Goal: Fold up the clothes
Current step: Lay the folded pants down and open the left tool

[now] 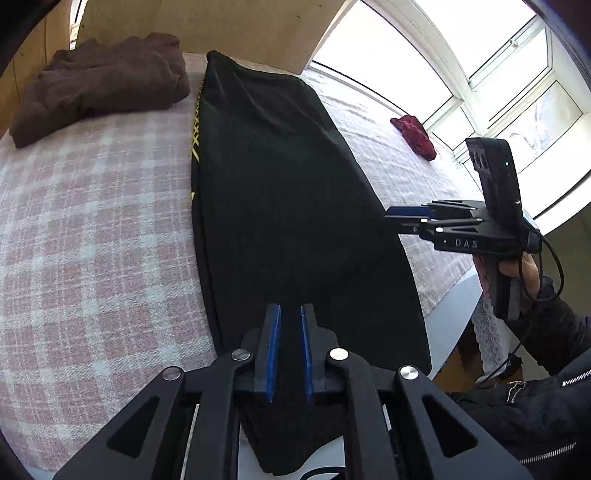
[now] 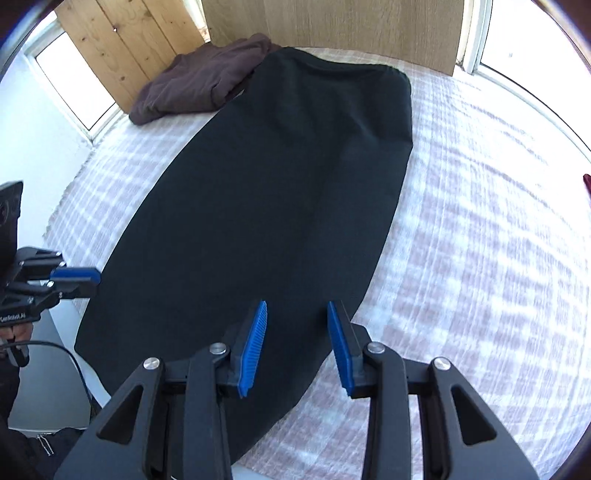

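Your black cloth (image 2: pixel 266 206) is lying long and flat on the pink checked blanket (image 2: pixel 480 258), with a thin yellow stripe (image 1: pixel 195 136) showing along one side. Your left claw (image 1: pixel 290 314) is squeezing its near end. Your right claw (image 2: pixel 297 314) is hanging wide apart above it, holding nothing.

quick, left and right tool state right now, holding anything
Left tool: shut on the black garment, pinching its near edge.
Right tool: open, holding nothing.

A home bedroom — checked bedspread (image 2: pixel 480 258), wooden headboard (image 2: pixel 332 22), bright windows (image 1: pixel 498 74).
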`<state>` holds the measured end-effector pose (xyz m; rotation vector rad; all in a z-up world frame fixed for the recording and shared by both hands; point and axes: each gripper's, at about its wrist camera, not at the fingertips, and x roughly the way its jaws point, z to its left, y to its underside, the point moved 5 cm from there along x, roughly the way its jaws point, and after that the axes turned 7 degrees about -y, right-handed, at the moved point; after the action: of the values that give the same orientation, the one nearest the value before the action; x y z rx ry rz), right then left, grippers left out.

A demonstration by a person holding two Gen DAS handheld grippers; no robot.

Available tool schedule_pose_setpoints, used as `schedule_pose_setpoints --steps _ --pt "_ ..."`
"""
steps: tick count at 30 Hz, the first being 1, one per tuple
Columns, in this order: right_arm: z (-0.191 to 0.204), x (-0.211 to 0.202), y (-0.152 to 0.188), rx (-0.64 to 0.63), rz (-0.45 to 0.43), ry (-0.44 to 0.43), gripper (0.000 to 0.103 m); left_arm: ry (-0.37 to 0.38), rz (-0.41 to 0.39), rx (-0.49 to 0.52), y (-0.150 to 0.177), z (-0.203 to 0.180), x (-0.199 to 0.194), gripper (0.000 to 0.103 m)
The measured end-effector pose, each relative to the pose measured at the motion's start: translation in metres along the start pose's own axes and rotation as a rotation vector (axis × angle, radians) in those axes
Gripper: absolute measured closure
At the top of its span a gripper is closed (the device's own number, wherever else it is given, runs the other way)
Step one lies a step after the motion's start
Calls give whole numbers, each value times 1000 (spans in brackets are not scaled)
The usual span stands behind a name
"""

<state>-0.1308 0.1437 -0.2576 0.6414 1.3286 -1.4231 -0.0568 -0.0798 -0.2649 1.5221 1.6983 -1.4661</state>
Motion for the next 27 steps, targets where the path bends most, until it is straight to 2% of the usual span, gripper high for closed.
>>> schedule_pose_setpoints --steps 3,4,7,10,12,18,22,25,27 --pt "4 9 11 -15 8 31 63 -65 26 28 8 1 9 96" --pt "4 6 12 -6 11 30 63 -64 42 17 10 4 8 96" --pt "-3 -22 31 61 -47 2 63 -113 33 3 15 10 -13 94" --pt "-9 -46 63 119 -71 9 62 -104 19 1 27 10 -37 84" --pt "-10 -52 86 145 -55 42 62 -115 44 9 38 6 -44 71" --pt "6 -65 127 243 -74 130 62 -134 159 -34 67 3 -36 69" --pt "23 -54 138 337 -74 101 62 -171 208 -26 80 4 -28 69" --pt "31 -47 143 378 -73 111 62 -165 222 -21 85 5 -26 69" --pt "35 -45 147 398 -74 119 62 -150 218 -31 85 7 -27 64"
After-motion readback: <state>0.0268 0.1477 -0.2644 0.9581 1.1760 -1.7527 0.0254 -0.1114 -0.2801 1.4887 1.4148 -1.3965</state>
